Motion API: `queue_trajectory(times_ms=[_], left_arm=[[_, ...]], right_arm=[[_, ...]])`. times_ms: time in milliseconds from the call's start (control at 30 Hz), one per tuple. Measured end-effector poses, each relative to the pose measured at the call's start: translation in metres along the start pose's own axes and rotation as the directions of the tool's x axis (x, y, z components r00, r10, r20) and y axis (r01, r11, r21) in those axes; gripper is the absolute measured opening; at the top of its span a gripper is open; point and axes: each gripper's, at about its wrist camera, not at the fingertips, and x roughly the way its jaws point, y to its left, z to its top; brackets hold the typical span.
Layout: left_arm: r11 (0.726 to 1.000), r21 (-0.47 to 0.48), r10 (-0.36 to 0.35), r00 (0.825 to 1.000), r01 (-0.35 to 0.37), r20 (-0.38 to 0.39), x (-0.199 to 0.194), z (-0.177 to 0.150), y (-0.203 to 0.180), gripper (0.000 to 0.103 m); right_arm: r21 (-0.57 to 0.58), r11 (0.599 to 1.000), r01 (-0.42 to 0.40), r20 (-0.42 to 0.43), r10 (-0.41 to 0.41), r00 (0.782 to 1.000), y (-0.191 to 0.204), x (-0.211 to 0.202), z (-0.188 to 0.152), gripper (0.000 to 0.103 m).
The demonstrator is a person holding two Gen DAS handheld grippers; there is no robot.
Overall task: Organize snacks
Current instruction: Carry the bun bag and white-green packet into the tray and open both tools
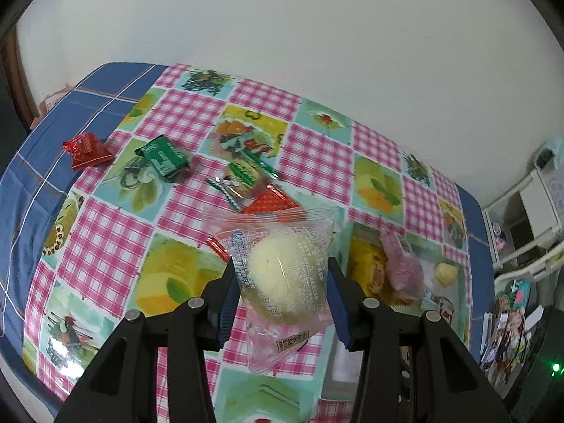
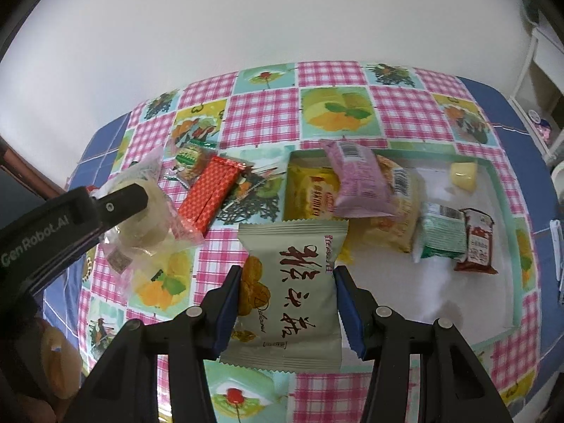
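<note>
Snacks are lying crinkly on the glossy checked tablecloth (image 1: 116, 232) and in the shallow white tray (image 2: 469, 292). Left gripper (image 1: 282, 292) is pinching a clear-wrapped round pastry (image 1: 282, 275); right gripper (image 2: 287, 299) is clamping a matte pale-green packet (image 2: 292, 296) aloft, by a white wall (image 1: 282, 28).

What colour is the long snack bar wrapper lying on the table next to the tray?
The snack bar wrapper is red-orange with a fine diamond pattern, clearest in the right wrist view.

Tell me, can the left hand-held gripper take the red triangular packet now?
Probably not: the left hand-held gripper already clamps a clear-wrapped bun; the red packet lies unobstructed.
</note>
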Motion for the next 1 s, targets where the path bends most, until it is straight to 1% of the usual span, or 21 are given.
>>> queue_trajectory(times_ms=[67,167,367,567,733,833,1000], left_arm=[[1.0,0.02,-0.011,1.0,0.011,-0.006,0.0,-0.003,-0.009,0.047],[0.998,0.05,-0.021,1.0,0.022,-0.02,0.002,-0.007,-0.023,0.047],[0.992,0.109,-0.051,0.996,0.058,-0.071,0.012,-0.019,-0.051,0.047],[0.979,0.182,-0.069,0.991,0.089,-0.112,0.02,-0.034,-0.079,0.047],[0.965,0.242,-0.072,0.989,0.102,-0.131,0.024,-0.046,-0.099,0.047],[0.957,0.265,-0.076,0.985,0.115,-0.153,0.029,-0.053,-0.107,0.047],[0.946,0.307,-0.05,0.981,0.107,-0.187,0.042,-0.064,-0.118,0.048]], right_arm=[[0.009,1.0,0.007,-0.005,-0.007,1.0,-0.007,0.0,0.0,0.054],[0.028,0.999,0.046,-0.023,-0.045,0.999,-0.022,0.003,0.001,0.054],[0.104,0.989,0.109,-0.047,-0.104,0.993,-0.065,0.004,0.003,0.054],[0.207,0.958,0.198,-0.065,-0.188,0.98,-0.108,0.003,0.004,0.055],[0.232,0.94,0.25,-0.069,-0.241,0.968,-0.126,-0.001,0.007,0.055],[0.24,0.935,0.259,-0.08,-0.247,0.966,-0.13,0.001,0.007,0.055],[0.244,0.933,0.266,-0.107,-0.247,0.963,-0.134,0.009,0.004,0.055]])
